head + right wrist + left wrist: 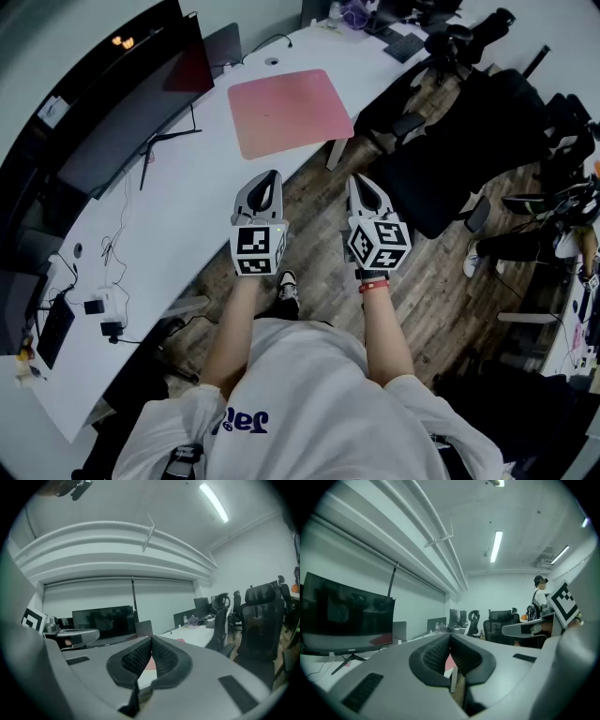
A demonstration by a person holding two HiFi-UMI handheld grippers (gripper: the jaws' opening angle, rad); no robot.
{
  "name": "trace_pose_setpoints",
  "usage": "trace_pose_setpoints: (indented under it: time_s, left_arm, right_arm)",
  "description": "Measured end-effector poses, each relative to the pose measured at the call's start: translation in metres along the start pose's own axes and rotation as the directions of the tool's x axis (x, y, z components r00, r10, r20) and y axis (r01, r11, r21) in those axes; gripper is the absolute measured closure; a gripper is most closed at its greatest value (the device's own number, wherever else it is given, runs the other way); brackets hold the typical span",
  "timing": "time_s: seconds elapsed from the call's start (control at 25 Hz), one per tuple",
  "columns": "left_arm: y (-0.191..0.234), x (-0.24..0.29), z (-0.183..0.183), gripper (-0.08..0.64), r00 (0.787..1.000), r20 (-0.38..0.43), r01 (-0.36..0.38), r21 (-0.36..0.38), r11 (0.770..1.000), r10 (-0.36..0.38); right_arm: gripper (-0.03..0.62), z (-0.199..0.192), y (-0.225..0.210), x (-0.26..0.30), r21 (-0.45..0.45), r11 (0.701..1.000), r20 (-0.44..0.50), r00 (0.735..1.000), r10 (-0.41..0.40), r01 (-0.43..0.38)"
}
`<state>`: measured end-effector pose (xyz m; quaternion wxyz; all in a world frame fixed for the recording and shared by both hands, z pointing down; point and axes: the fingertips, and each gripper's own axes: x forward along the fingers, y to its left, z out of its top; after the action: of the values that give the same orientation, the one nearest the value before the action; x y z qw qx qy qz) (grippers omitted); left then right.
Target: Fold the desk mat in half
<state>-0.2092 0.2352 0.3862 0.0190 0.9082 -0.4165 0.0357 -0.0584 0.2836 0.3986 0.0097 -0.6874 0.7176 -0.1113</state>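
Note:
A pink desk mat (289, 112) lies flat and unfolded on the long white desk (169, 234), near its front edge. I hold both grippers side by side in front of my chest, short of the mat and apart from it. My left gripper (265, 181) is shut with nothing in it, over the desk's front edge. Over the wooden floor, my right gripper (360, 184) is likewise shut and empty. A sliver of the mat (449, 663) shows below the closed jaws in the left gripper view, and the mat (149, 663) shows again in the right gripper view.
A wide dark monitor (122, 103) stands behind the mat to its left, with a laptop (223, 42) farther back. Cables and adapters (108, 309) lie on the desk's left end. Black office chairs (459, 122) crowd the floor at the right, next to a desk leg (336, 152).

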Motion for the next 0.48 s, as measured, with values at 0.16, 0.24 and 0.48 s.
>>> trace_pose_setpoints:
  time_s: [0.16,0.24,0.48]
  left_arm:
    - [0.014,0.026,-0.010,0.538,1.000,-0.019,-0.004,-0.007,1.000,0.004]
    - [0.022,0.039,-0.020,0.538,0.999,-0.041,0.003,-0.013,1.000,-0.003]
    - [0.048,0.088,-0.043,0.538,0.995,-0.094,0.011,-0.078,0.997,-0.019]
  right_arm:
    - [0.580,-0.007,-0.004,0.030,-0.004,1.000,-0.019,1.000,0.016,-0.016]
    - [0.579,-0.012,-0.005,0.046,0.000,1.000,-0.030,0.999,0.027,-0.027]
    - [0.578,-0.021,-0.013,0.102,0.062,0.996,-0.063,0.996,0.065,-0.061]
